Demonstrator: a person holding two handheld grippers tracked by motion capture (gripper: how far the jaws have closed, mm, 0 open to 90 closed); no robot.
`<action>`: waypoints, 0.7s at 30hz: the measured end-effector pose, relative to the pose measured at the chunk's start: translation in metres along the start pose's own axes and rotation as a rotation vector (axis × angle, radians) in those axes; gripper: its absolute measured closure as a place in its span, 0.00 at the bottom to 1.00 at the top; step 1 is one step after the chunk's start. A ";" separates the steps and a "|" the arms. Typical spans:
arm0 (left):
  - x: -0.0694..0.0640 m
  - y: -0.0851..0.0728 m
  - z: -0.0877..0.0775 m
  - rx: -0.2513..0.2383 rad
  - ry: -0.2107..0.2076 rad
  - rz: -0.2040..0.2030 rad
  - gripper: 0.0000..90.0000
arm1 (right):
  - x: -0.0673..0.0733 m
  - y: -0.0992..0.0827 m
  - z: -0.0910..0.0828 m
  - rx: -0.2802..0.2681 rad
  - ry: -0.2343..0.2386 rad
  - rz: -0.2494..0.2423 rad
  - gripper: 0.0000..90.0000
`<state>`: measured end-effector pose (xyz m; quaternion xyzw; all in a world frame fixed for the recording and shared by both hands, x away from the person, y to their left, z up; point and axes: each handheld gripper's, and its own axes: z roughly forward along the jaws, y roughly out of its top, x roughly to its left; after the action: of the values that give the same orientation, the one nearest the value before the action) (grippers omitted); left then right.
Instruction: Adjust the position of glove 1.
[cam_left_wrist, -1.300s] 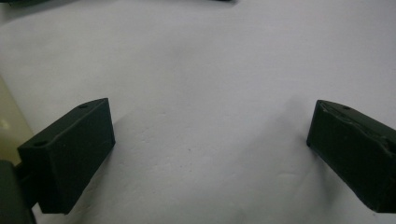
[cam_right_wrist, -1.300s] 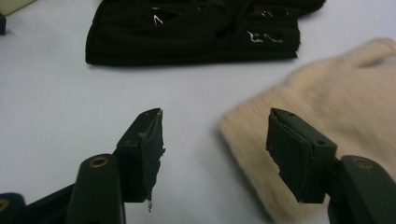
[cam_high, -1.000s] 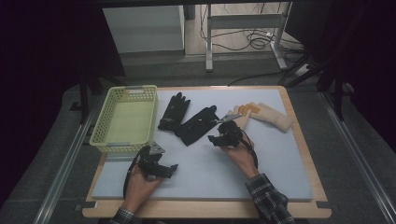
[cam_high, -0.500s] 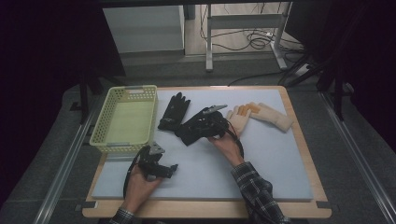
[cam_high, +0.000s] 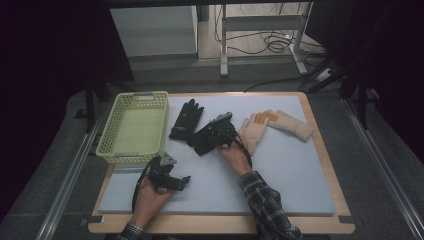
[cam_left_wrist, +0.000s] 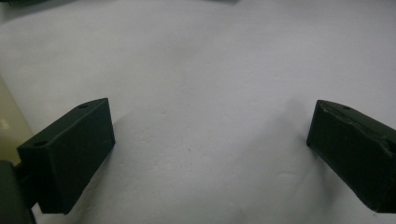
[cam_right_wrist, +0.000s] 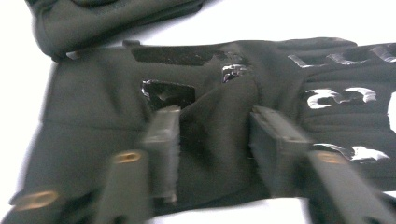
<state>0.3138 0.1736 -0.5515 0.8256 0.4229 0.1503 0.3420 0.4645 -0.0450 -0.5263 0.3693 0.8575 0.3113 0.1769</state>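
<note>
Since the earlier frames: right gripper had travelled from beside the cream gloves leftward onto the nearer black glove; left gripper had not shifted from the near-left of the mat.

Item, right gripper: jaws part-closed, a raised fold of the black glove between them in the right gripper view. Both jaws seemed to touch the fabric, though motion blur left the firmness of the pinch uncertain.

Item, left gripper: jaws released and wide apart, nothing between them but bare mat.

Item, goods on the mat: second black glove just beside the first, toward the basket; two cream gloves to the right, one close to the right gripper; basket at the left edge, apparently empty.

Judged step: seizing the nearer black glove, probably for the basket. To do it well, the pinch would want to close fully on the bunched fold near the cuff before any lift, taking one glove only, since its partner lay against it. Limp cloth would drape and drag, so a clean rise should precede any sideways carry.

Item, pose: right forearm in a plaid sleeve reached forward and left, gripper angled down onto the glove. Left hand rested low, gripper pointing right along the mat
</note>
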 end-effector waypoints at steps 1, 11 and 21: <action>0.000 0.000 0.000 0.000 0.000 0.000 0.01 | 0.000 -0.001 -0.001 -0.005 0.004 0.001 0.67; 0.000 0.000 0.000 0.000 0.000 0.000 0.01 | -0.011 -0.003 -0.022 0.005 0.018 -0.098 0.89; 0.000 0.000 0.000 0.001 -0.001 -0.002 0.01 | -0.046 -0.013 -0.043 -0.044 0.057 0.038 0.53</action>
<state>0.3140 0.1736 -0.5515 0.8254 0.4235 0.1496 0.3420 0.4651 -0.1035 -0.4997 0.3725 0.8480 0.3437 0.1547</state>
